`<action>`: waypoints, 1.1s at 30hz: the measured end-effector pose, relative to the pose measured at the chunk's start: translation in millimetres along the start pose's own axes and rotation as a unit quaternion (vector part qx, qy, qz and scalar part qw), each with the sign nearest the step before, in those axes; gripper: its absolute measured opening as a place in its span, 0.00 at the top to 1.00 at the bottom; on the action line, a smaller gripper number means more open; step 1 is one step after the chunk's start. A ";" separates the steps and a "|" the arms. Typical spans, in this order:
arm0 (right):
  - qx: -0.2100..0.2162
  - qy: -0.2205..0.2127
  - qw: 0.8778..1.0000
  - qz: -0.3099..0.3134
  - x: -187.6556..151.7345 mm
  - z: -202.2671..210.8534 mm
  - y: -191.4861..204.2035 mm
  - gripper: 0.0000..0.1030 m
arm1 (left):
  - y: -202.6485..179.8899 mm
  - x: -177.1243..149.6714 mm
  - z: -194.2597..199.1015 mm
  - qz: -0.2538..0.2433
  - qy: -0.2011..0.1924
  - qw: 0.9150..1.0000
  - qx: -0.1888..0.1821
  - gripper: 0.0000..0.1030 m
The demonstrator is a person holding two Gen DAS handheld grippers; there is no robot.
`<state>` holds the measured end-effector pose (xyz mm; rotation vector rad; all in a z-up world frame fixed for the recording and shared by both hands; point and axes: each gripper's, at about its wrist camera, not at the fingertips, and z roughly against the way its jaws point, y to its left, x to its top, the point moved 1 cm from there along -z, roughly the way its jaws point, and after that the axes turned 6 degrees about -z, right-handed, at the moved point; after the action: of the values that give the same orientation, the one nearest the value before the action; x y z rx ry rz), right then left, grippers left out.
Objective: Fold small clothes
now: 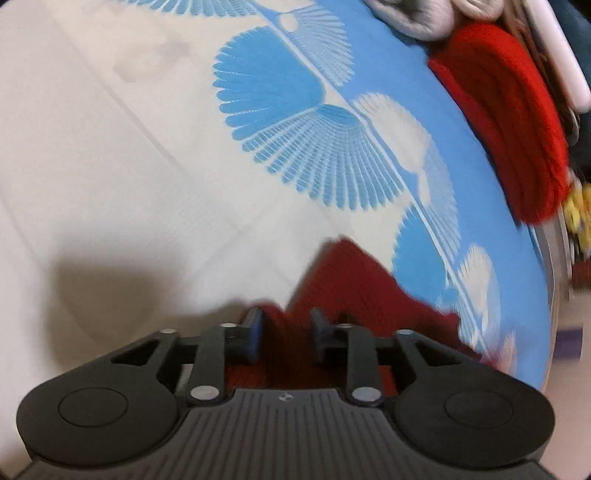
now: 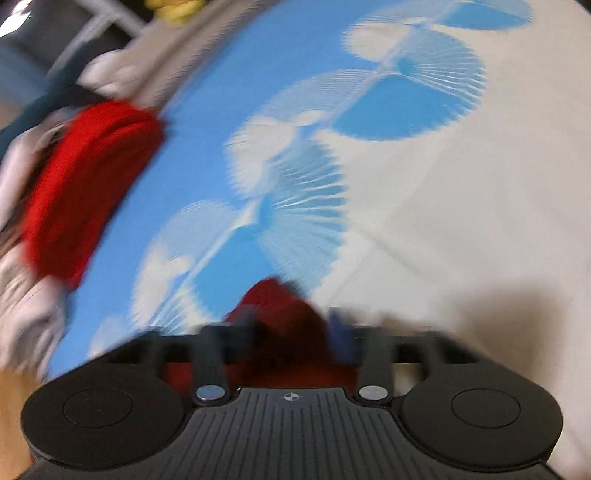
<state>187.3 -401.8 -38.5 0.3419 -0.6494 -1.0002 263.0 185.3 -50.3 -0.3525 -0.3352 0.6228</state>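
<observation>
A cream and blue sheet (image 1: 110,147) printed with fan-shaped leaves covers the whole surface under both cameras; whether it lies on a bed or something else cannot be told. At its blue edge a bright red knitted garment (image 1: 509,129) lies bunched, with a grey-white piece of clothing (image 1: 417,18) just beyond it; in the right wrist view the same heap is smeared by motion blur and its pieces run together. No container shows in either view. A darker red garment (image 1: 351,280) lies on the sheet right in front of both grippers, its near part hidden behind the gripper bodies and its far edge blurred. The left gripper (image 1: 286,332) has its jaws apart with red cloth between them, the pads not visibly pressing on it. The right gripper (image 2: 295,332) likewise has its jaws apart around a red fold, though its blue pads (image 2: 341,336) are too blurred to judge contact.
</observation>
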 end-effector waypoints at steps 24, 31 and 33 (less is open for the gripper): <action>0.037 -0.058 0.991 0.111 -68.9 46.1 -37.1 0.14 | 13.7 -113.8 36.7 -0.201 -0.124 0.971 -0.024 0.00; -0.012 -0.018 0.987 0.160 -73.1 1.2 -18.1 0.45 | -15.2 -98.2 14.7 -0.242 -0.119 0.963 -0.009 0.29; -0.009 -0.019 0.986 0.164 -75.4 6.0 -8.3 0.87 | -16.5 -94.6 18.4 -0.240 -0.120 0.963 -0.016 0.88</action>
<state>149.6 -341.0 -64.4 0.1922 -0.7045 -0.6978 191.6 118.5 -45.7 -0.2129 -0.6414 0.1802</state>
